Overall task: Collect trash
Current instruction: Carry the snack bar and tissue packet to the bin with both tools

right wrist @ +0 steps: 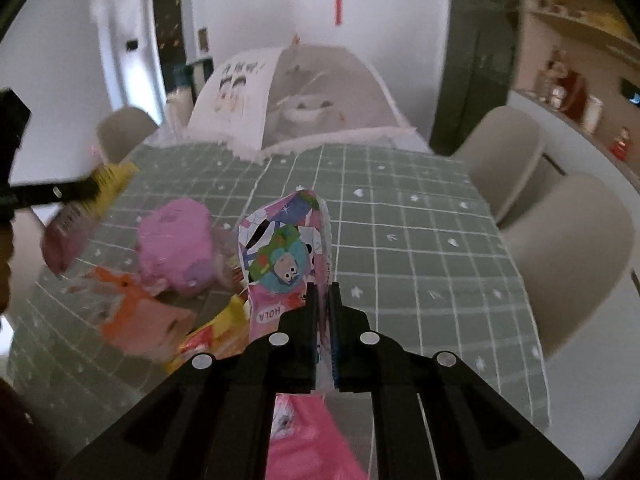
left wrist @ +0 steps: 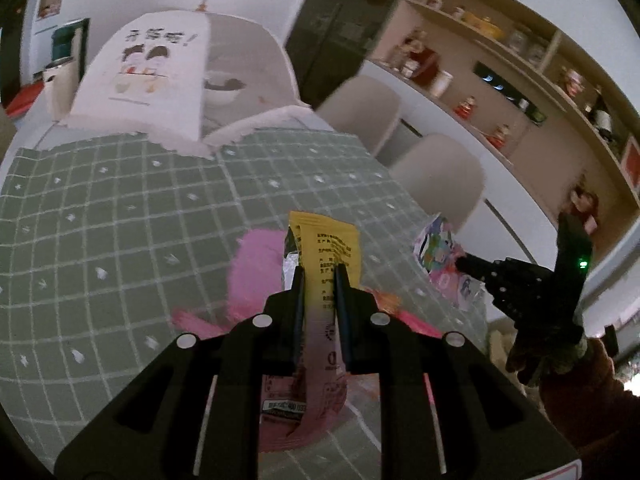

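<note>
My left gripper [left wrist: 318, 276] is shut on a yellow-and-pink snack wrapper [left wrist: 325, 264] that stands up between its fingers, above the green checked tablecloth [left wrist: 100, 220]. My right gripper [right wrist: 323, 294] is shut on a colourful cartoon-printed wrapper [right wrist: 280, 252], lifted off the table. In the left wrist view the right gripper [left wrist: 460, 262] shows at the right with that cartoon wrapper [left wrist: 434, 248]. The right wrist view has the left gripper [right wrist: 86, 190] at the far left, with the yellow-and-pink wrapper [right wrist: 80, 208] in it. Below lie a pink crumpled wrapper [right wrist: 176, 240], an orange-pink packet [right wrist: 136, 312] and a yellow-red packet [right wrist: 212, 328].
A white mesh food cover [right wrist: 308, 96] with a cartoon print stands at the far end of the table. Beige chairs [right wrist: 560, 248] line the right side. Wall shelves [left wrist: 500, 80] with jars and figurines run along the right. Pink plastic [right wrist: 304, 440] lies under my right gripper.
</note>
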`<move>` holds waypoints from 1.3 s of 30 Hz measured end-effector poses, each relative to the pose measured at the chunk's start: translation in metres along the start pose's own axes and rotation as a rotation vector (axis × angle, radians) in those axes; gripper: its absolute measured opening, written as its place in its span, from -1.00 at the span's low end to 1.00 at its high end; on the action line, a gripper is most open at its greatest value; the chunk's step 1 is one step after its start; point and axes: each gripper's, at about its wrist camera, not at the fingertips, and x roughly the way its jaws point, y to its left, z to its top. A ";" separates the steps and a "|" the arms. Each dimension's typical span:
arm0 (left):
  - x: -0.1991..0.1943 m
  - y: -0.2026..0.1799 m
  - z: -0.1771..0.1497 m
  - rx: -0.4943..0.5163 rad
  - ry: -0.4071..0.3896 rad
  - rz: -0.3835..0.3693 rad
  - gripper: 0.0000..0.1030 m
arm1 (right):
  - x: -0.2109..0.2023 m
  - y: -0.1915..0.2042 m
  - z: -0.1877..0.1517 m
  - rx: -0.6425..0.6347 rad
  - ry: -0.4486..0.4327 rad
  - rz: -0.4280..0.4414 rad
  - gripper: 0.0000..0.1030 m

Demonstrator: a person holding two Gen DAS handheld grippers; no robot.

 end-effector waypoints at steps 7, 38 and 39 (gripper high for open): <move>0.002 -0.047 -0.032 0.047 0.049 -0.070 -0.73 | -0.078 0.005 -0.043 0.062 -0.056 -0.085 -0.86; 0.129 -0.383 -0.170 0.401 0.373 -0.490 -0.72 | -0.313 -0.119 -0.274 0.438 -0.100 -0.580 -0.86; 0.132 -0.387 -0.172 0.408 0.377 -0.488 -0.72 | -0.314 -0.122 -0.276 0.444 -0.102 -0.581 -0.86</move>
